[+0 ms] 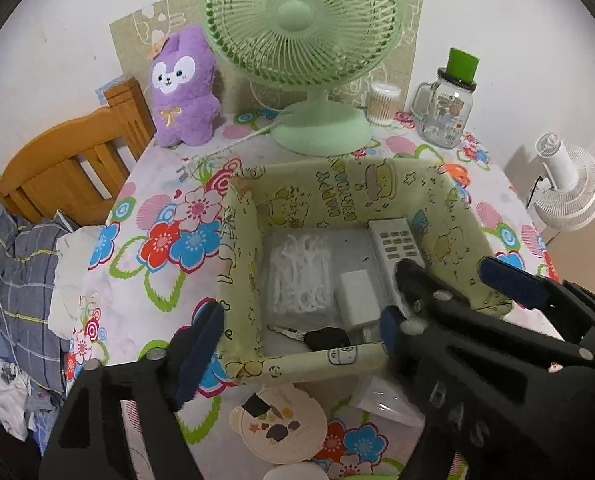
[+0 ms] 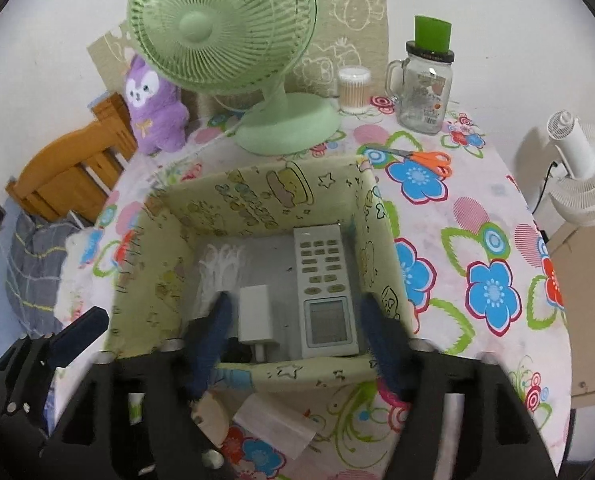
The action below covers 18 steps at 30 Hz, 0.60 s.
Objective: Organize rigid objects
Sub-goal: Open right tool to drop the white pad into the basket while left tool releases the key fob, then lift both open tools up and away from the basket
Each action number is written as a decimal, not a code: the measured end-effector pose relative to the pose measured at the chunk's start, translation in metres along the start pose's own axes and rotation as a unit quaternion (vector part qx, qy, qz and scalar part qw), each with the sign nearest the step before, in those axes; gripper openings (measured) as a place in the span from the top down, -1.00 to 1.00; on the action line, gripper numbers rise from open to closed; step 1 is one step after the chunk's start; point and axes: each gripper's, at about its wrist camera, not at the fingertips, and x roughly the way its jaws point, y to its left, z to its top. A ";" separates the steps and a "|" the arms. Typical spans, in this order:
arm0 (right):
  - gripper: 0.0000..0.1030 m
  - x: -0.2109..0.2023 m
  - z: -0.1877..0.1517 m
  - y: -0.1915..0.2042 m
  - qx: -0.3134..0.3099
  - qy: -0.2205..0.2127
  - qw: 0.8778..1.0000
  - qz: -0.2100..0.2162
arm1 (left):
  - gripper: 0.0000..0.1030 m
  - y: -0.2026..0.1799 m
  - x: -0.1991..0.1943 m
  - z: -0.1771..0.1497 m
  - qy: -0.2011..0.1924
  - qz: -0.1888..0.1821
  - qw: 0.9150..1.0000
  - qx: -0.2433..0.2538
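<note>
A pale green cartoon-print fabric box [image 1: 239, 248] [image 2: 329, 192] stands open on the floral table. Inside lie a white remote control [image 2: 324, 286] [image 1: 393, 240], a white charger block [image 2: 255, 312] [image 1: 357, 298], a bag of white floss picks [image 1: 301, 276] [image 2: 221, 268] and a black car key [image 1: 321, 338]. My right gripper [image 2: 297, 336] is open and empty, its fingers over the box's near edge astride the remote; it also shows in the left wrist view [image 1: 445, 268]. My left gripper [image 1: 293, 340] is open and empty at the box's near left corner.
A green desk fan [image 1: 301, 32], purple plush [image 1: 183, 88], cotton swab jar [image 1: 383, 104] and glass mug jar [image 1: 445, 108] stand at the back. Orange scissors [image 2: 425, 160] lie right of the box. A round card [image 1: 279, 424] and clear packet [image 2: 273, 424] lie in front.
</note>
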 end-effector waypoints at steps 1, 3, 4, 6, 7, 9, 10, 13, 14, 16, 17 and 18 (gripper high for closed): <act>-0.59 -0.005 -0.001 0.000 0.001 -0.006 1.000 0.000 | -0.68 -0.001 -0.004 0.000 -0.005 -0.002 1.000 0.003; -0.66 -0.012 -0.001 0.002 -0.001 -0.011 1.000 0.003 | -0.73 -0.004 -0.010 0.000 -0.012 -0.003 1.000 0.010; -0.70 -0.015 -0.002 0.003 -0.002 -0.011 1.000 0.003 | -0.74 -0.005 -0.014 -0.001 -0.016 -0.005 1.000 0.011; -0.70 -0.021 -0.003 0.003 0.001 -0.014 1.000 -0.003 | -0.75 -0.006 -0.018 -0.001 -0.016 -0.007 1.000 0.012; -0.71 -0.025 -0.004 0.003 0.001 -0.012 1.000 -0.004 | -0.76 -0.006 -0.021 -0.002 -0.016 -0.010 1.000 0.012; -0.71 -0.031 -0.005 0.003 0.001 -0.015 1.000 -0.007 | -0.76 -0.007 -0.026 -0.003 -0.019 -0.012 1.000 0.013; -0.71 -0.035 -0.006 0.003 0.001 -0.019 1.000 -0.008 | -0.77 -0.008 -0.029 -0.003 -0.022 -0.012 1.000 0.014; -0.71 -0.046 -0.009 0.003 0.003 -0.024 1.000 -0.013 | -0.78 -0.009 -0.039 -0.006 -0.027 -0.013 0.999 0.015; -0.71 -0.048 -0.009 0.003 0.003 -0.025 1.000 -0.014 | -0.79 -0.010 -0.041 -0.007 -0.029 -0.013 0.999 0.015; -0.71 -0.055 -0.011 0.003 0.001 -0.030 0.999 -0.014 | -0.81 -0.011 -0.048 -0.010 -0.034 -0.013 0.999 0.014; -0.72 -0.059 -0.012 0.003 -0.001 -0.032 0.999 -0.014 | -0.81 -0.012 -0.050 -0.010 -0.035 -0.013 0.999 0.014; -0.72 -0.063 -0.013 0.004 -0.002 -0.034 0.999 -0.015 | -0.81 -0.012 -0.053 -0.011 -0.035 -0.013 0.999 0.014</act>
